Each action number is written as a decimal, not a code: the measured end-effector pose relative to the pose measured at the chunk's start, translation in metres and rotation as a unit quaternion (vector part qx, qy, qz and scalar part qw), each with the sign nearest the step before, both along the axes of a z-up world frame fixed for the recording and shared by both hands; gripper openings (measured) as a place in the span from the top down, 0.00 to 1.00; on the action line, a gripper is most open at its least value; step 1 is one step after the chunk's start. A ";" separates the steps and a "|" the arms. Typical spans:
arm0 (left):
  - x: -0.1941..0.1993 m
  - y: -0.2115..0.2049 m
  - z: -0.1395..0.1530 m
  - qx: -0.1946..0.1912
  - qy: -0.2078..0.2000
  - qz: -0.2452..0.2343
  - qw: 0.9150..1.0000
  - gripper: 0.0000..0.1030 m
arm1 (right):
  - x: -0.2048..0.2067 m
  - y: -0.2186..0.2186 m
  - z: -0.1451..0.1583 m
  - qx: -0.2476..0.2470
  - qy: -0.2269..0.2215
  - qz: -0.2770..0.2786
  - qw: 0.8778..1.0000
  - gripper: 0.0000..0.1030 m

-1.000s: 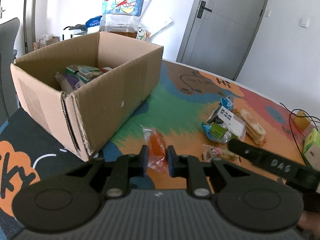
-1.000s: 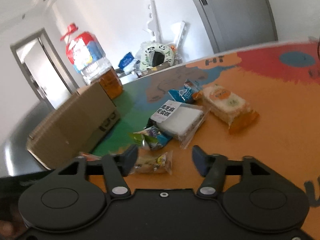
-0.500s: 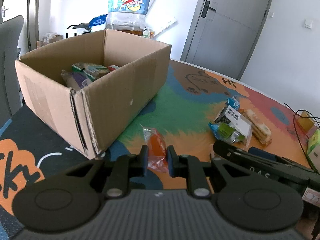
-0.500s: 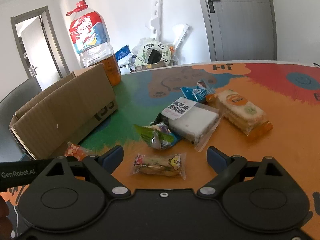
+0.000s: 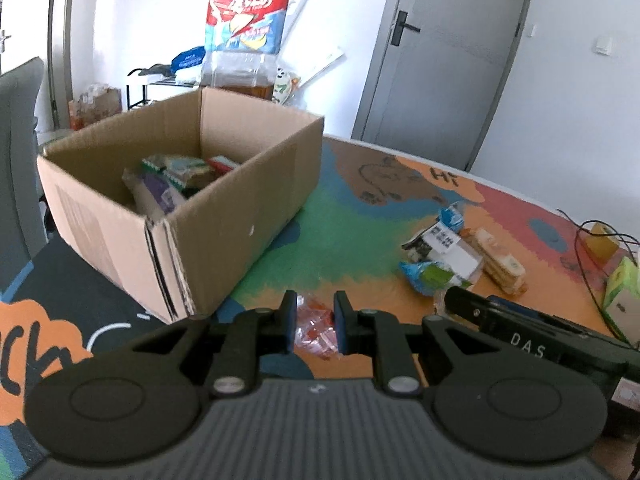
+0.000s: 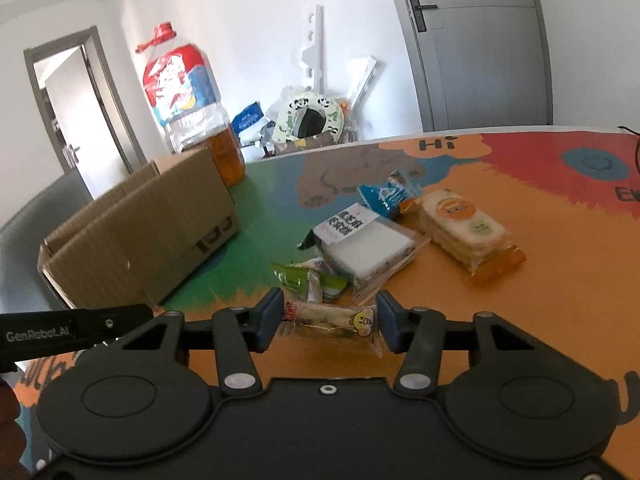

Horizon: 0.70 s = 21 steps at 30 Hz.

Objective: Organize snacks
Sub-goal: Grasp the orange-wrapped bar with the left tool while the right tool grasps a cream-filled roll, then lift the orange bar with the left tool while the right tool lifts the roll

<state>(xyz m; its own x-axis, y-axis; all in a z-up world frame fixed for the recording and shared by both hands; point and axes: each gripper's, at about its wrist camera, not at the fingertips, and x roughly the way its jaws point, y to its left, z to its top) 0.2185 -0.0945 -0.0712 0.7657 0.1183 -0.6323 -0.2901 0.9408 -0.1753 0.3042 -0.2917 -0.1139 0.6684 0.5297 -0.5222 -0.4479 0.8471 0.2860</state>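
The left claw (image 5: pixel 314 322) is clenched on a clear packet with orange-red contents (image 5: pixel 316 326), its two fingers pressed against the wrapper's sides just above the desk (image 5: pixel 348 236); ahead and to its left stands the open cardboard box (image 5: pixel 188 200), with several wrapped snacks (image 5: pixel 176 172) already lying inside; behind the box rises a big plastic jug with a red and blue label (image 5: pixel 246 32). The right claw (image 6: pixel 330 324) is released, its blue-padded fingers spread on either side of a clear packet with a little yellow cartoon face (image 6: pixel 334 322) that lies flat on the desk between them; whether the pads touch the wrapper I cannot tell; just beyond it lies a green packet (image 6: pixel 308 276); further out sit a white block in a clear wrapper (image 6: pixel 364 246), a blue packet (image 6: pixel 384 196) and, to the right, a long stack of crackers in an orange-ended wrapper (image 6: pixel 466 232).
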 end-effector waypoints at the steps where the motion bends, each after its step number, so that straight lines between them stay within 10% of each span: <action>1: -0.001 -0.001 0.003 0.001 -0.003 -0.001 1.000 0.83 | 0.000 -0.002 0.002 0.002 -0.002 -0.001 1.000 0.51; 13: -0.012 0.000 0.029 -0.005 -0.025 -0.011 1.000 1.00 | -0.014 -0.007 0.032 0.026 -0.036 0.006 0.999 0.51; 21: -0.012 0.006 0.012 -0.020 0.009 -0.019 1.000 0.79 | -0.019 -0.009 0.031 0.029 -0.031 0.007 0.999 0.51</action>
<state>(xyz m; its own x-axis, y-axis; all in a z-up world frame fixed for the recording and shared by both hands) 0.2067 -0.0887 -0.0587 0.7579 0.0634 -0.6493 -0.2580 0.9433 -0.2090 0.2856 -0.3011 -0.0832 0.6907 0.5670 -0.4488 -0.4779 0.8237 0.3052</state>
